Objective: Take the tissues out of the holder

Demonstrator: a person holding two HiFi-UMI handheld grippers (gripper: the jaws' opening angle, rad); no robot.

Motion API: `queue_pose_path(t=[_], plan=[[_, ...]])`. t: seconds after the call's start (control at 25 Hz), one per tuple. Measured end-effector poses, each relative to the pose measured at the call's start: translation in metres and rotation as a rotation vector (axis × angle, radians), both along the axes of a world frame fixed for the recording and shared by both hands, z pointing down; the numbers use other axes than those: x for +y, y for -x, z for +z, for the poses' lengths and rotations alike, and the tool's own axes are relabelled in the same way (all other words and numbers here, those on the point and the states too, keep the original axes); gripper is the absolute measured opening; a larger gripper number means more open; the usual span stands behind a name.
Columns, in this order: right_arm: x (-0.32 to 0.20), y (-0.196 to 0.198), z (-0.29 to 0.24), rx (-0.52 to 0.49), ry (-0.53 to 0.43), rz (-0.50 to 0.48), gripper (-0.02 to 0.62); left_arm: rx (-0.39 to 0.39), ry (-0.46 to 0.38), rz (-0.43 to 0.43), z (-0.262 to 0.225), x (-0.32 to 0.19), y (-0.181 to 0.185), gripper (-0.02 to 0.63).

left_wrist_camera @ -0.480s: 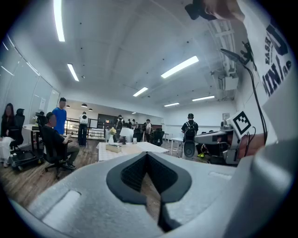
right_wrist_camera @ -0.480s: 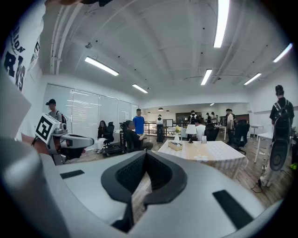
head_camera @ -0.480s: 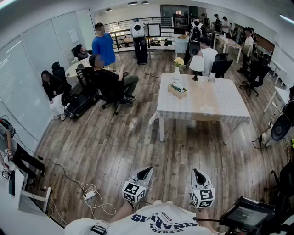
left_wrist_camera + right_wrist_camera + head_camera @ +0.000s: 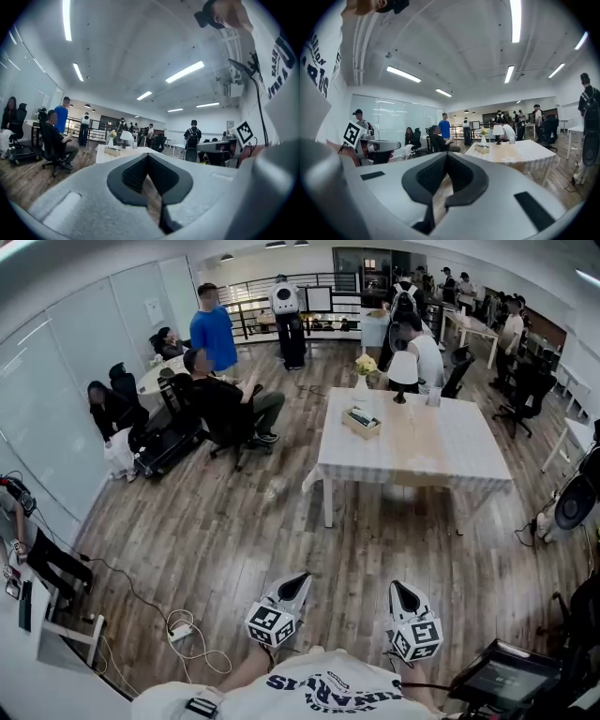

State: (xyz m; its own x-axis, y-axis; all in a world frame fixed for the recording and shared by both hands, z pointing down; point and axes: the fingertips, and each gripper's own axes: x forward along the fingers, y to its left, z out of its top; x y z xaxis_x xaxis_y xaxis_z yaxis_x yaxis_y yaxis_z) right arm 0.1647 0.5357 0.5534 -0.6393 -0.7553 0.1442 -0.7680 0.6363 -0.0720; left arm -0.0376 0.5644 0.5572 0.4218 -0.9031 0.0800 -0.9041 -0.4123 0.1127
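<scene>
Wood floor (image 4: pixel 234 540) runs across an open office, with a white table (image 4: pixel 441 456) at mid-room. Holder (image 4: pixel 362 421) stands on the table's far-left part, just beside a vase (image 4: pixel 362 385) and near a lamp (image 4: pixel 401 371); its tissues are too small to make out. Left gripper (image 4: pixel 301 577) and right gripper (image 4: pixel 397 586) are held low at the person's torso, well apart from the table. Both have jaws pressed together with nothing between them.
</scene>
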Motion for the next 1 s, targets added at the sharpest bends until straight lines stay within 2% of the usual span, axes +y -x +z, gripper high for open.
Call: queue_pose_path(t=[0.24, 0.4, 0.56, 0.8, 1.0], plan=[[-0.013, -0.017, 0.010, 0.011, -0.007, -0.047, 0.009, 0.065, 0.017, -0.048, -0.002, -0.012, -0.020, 0.003], [-0.018, -0.013, 0.011, -0.081, 0.011, -0.120, 0.009, 0.039, 0.008, -0.070, -0.003, -0.018, -0.019, 0.003], [-0.039, -0.020, 0.010, -0.089, 0.027, -0.157, 0.009, 0.006, 0.010, -0.093, -0.009, -0.038, -0.026, 0.003], [-0.060, -0.025, 0.023, -0.082, 0.049, -0.134, 0.009, 0.019, -0.008, -0.074, -0.005, -0.062, -0.030, 0.003], [-0.085, -0.017, 0.037, -0.071, 0.082, -0.101, 0.009, 0.033, 0.010, -0.074, 0.007, -0.087, -0.015, 0.003]])
